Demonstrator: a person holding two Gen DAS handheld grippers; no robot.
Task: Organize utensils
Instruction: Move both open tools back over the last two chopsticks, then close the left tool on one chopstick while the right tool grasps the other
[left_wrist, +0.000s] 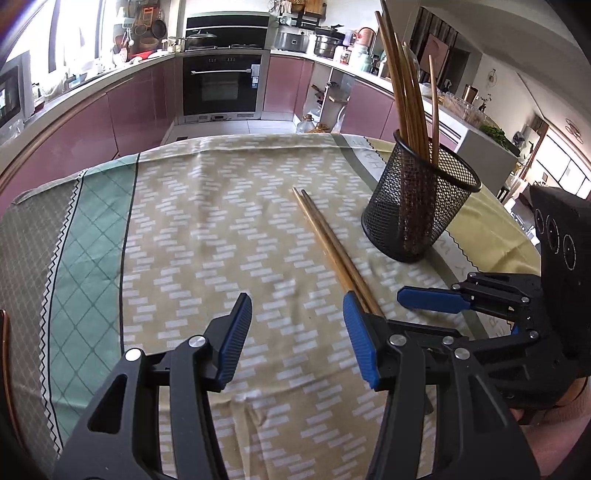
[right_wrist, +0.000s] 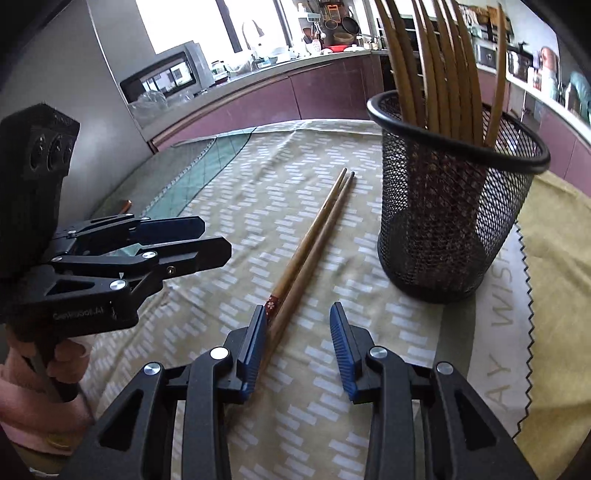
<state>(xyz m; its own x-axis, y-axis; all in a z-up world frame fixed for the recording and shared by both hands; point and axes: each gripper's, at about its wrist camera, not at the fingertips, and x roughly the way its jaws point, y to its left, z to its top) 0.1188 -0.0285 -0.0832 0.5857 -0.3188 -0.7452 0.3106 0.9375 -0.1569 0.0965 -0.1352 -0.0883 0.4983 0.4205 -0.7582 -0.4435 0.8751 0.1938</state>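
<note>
Two wooden chopsticks (left_wrist: 328, 236) lie side by side on the patterned tablecloth (left_wrist: 207, 229), also in the right wrist view (right_wrist: 314, 236). A black mesh holder (left_wrist: 417, 210) with several chopsticks upright in it stands to their right; it also shows in the right wrist view (right_wrist: 454, 206). My left gripper (left_wrist: 297, 332) is open and empty, just left of the chopsticks' near ends. My right gripper (right_wrist: 297, 350) is open and empty, its left pad beside the chopsticks' near ends. The right gripper shows in the left wrist view (left_wrist: 432, 297); the left gripper shows in the right wrist view (right_wrist: 203, 240).
The tablecloth (right_wrist: 229, 206) covers the table, with a yellow band at the right (right_wrist: 554, 258). Kitchen counters and an oven (left_wrist: 221, 85) lie beyond the far table edge. A microwave (right_wrist: 166, 74) stands on the counter at the left.
</note>
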